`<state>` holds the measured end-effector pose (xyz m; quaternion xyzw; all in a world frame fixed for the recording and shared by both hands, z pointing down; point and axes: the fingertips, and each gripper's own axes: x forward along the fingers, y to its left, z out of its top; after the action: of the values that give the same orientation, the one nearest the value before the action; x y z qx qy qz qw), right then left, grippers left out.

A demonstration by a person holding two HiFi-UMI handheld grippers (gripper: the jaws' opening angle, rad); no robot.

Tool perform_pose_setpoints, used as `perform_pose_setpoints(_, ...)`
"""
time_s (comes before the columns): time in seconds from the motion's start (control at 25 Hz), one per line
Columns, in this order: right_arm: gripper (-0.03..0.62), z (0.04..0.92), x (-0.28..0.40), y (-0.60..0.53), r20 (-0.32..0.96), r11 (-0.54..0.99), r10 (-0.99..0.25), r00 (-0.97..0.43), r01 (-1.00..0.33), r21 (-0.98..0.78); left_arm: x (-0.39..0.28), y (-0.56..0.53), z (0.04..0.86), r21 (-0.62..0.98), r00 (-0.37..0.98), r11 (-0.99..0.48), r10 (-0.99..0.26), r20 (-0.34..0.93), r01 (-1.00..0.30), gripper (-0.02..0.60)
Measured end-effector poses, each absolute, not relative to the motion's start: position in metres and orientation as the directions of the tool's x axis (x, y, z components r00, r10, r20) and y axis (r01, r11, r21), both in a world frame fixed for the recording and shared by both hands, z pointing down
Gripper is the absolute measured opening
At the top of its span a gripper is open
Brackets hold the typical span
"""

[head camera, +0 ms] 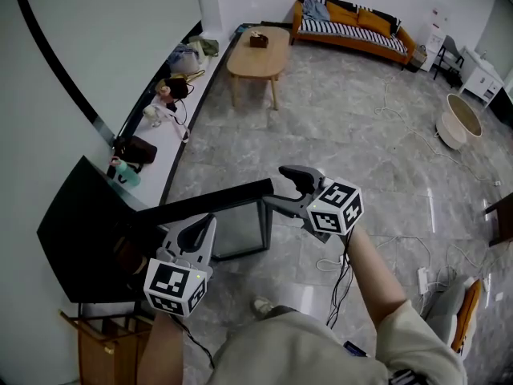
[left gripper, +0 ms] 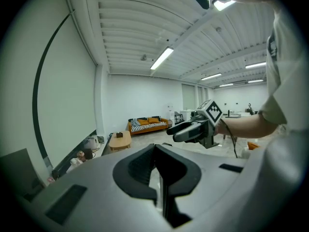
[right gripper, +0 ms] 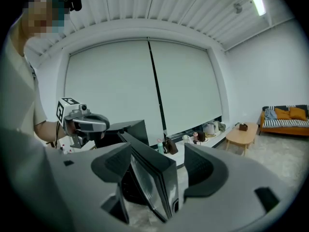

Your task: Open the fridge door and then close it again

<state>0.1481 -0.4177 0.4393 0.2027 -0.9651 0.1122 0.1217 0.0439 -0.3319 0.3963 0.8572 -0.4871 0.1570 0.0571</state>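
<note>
The black mini fridge (head camera: 80, 231) stands on the floor against the left wall, at the near end of the low wall ledge (head camera: 188, 107); its glass-fronted door (head camera: 236, 215) is swung wide open, so the opening half looks done and closing is left. The right gripper (head camera: 282, 189) has its jaws spread apart either side of the door's free edge, with the pads not visibly pressing on it. The left gripper (head camera: 204, 229) is closed on nothing, hovering above the hinge side; the door likely needs a push back towards the cabinet.
</note>
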Motion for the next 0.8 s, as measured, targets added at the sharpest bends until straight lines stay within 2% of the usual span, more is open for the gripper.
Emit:
perform_pose_setpoints(0.44, 0.295, 0.478, 0.129, -0.427, 0.335, 0.944, -0.217, -0.917, -0.285, -0.167, 0.041, -0.332, 0.420, -0.019, 0.461, -0.503, -0.807, 0.369, -0.864, 0.008)
perform_pose_setpoints(0.8, 0.298, 0.492, 0.117, -0.424, 0.279, 0.964, -0.097, -0.955, -0.160, -0.211, 0.035, -0.331, 0.431, -0.003, 0.445, -0.484, -0.807, 0.390, -0.875, 0.008)
